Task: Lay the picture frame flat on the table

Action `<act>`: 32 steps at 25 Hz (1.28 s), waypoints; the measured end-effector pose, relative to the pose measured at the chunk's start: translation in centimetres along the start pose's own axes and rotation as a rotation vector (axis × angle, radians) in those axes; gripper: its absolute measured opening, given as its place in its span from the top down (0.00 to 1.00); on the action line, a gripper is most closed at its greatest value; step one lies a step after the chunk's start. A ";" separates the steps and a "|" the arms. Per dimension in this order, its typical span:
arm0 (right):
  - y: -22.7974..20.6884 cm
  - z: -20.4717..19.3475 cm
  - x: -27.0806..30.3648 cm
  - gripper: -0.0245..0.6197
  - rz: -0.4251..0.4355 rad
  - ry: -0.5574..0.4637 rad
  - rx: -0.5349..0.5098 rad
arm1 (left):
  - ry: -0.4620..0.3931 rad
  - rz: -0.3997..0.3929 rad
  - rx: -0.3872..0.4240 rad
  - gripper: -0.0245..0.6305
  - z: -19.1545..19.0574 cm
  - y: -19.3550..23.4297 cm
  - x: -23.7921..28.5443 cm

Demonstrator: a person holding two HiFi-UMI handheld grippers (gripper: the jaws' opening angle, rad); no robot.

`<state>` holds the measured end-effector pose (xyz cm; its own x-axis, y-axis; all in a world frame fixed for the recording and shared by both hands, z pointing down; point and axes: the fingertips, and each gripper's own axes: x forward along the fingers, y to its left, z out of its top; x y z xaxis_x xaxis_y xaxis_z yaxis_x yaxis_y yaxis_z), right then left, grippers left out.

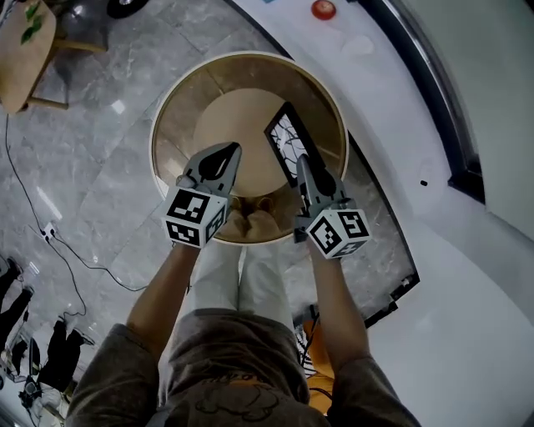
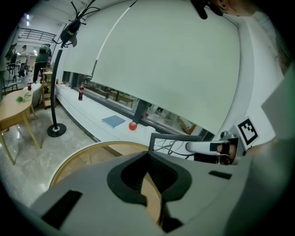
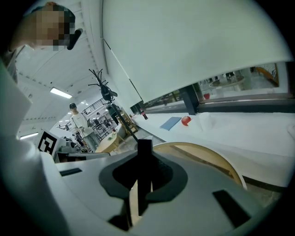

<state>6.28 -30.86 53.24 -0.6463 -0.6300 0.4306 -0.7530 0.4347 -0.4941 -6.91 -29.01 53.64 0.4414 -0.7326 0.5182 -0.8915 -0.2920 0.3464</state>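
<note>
The picture frame [image 1: 288,143] is held above the round wooden table [image 1: 179,117], at about two o'clock from the table's middle in the head view. It is tilted and not yet flat, and whether its lower edge already touches the wood cannot be told. The right gripper [image 1: 304,167] is clenched on the near edge of the frame; in its own view this edge is seen as a thin dark bar [image 3: 144,161] standing upright between the jaws. The left gripper [image 1: 224,157] is brought in from seven o'clock, its jaws pressed together with nothing between them, and it stays apart from the frame. The step in hand is judged to be the putting down of the frame. For the next move, the frame probably must be tipped toward the table until its back rests on the wood, and only then should the grip be released; the empty left gripper could be used to steady the free edge. One frame, one round table and two grippers are counted, and one red ball [image 1: 323,9] is seen on the white ledge at twelve o'clock.
</note>
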 end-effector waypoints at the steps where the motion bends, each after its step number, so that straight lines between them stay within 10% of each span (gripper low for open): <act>1: -0.4 -0.4 0.3 0.89 -0.003 0.003 -0.001 | 0.004 -0.003 0.000 0.93 -0.6 0.1 0.4; 32: -9.1 -8.1 6.9 0.89 -0.013 0.048 0.109 | 0.066 0.002 -0.053 0.93 -8.8 2.9 8.2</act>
<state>7.68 -33.94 66.87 -0.6434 -0.6026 0.4721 -0.7453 0.3524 -0.5660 -4.97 -30.42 65.75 0.4469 -0.6904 0.5689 -0.8865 -0.2566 0.3850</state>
